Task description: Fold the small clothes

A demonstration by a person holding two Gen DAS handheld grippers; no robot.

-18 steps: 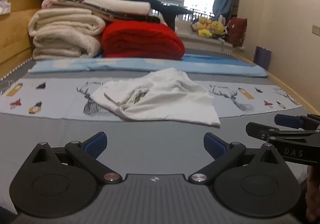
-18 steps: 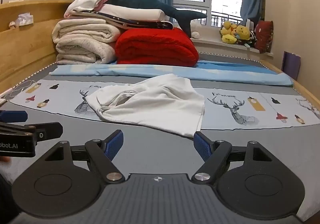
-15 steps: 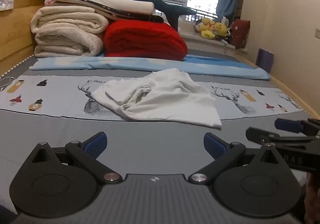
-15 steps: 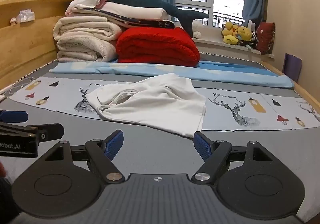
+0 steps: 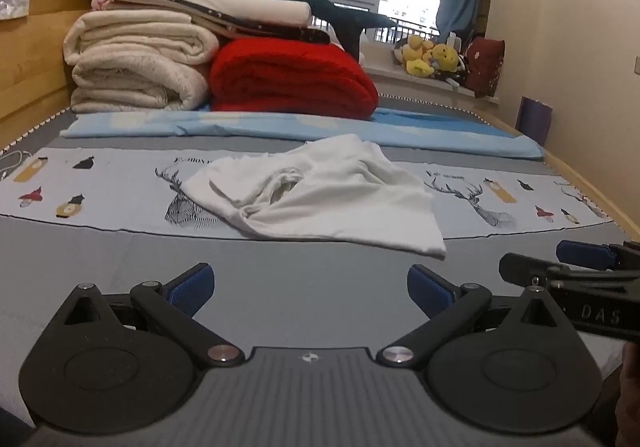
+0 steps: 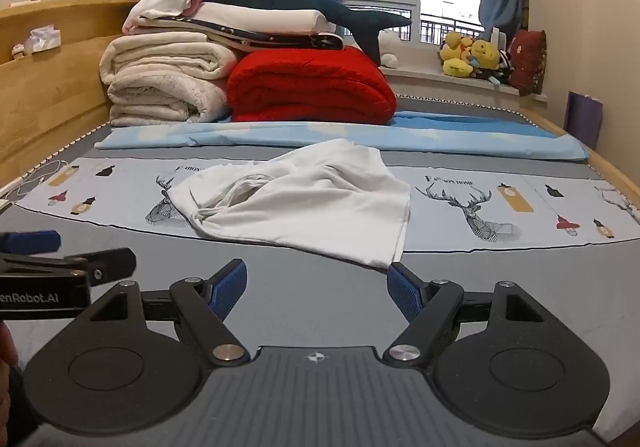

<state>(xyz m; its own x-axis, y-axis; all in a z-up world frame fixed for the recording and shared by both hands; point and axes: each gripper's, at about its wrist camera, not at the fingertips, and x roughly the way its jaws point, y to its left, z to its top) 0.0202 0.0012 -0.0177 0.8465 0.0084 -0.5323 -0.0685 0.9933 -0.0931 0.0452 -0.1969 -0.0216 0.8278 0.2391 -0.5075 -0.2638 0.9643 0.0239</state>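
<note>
- White cotton garment point(image 5: 320, 191), rumpled and not yet folded, lies on the printed sheet point(image 5: 108, 183), its near corner reaching over the sheet's dark edge onto the grey mattress point(image 5: 304, 279).
- Left gripper point(image 5: 310, 287) hangs low over the mattress with its blue pads spread wide and nothing between them; the garment is ahead of it, apart.
- Right gripper point(image 6: 316, 289) is likewise spread and empty; in its view the right pad point(image 6: 404, 291) sits just beside the garment's near corner, though I cannot tell whether they touch.
- Each gripper shows at the edge of the other's view, so they are side by side and close.
- Risks, as I judge them:
  - The cloth is bunched, with an opening point(image 5: 286, 185) gaping in the middle. A pinch there could catch one layer only, and the fold would come out lopsided.
  - A pinch taken too deep could seize the sheet along with the garment and drag it.
  - With the grippers so near each other, a careless reach could knock them together.
  - Pulling one corner alone may slide the whole light piece rather than spread it flat.
- Red blanket point(image 5: 292, 77) and cream blankets point(image 5: 136, 63) are stacked well behind, out of the way.
</note>
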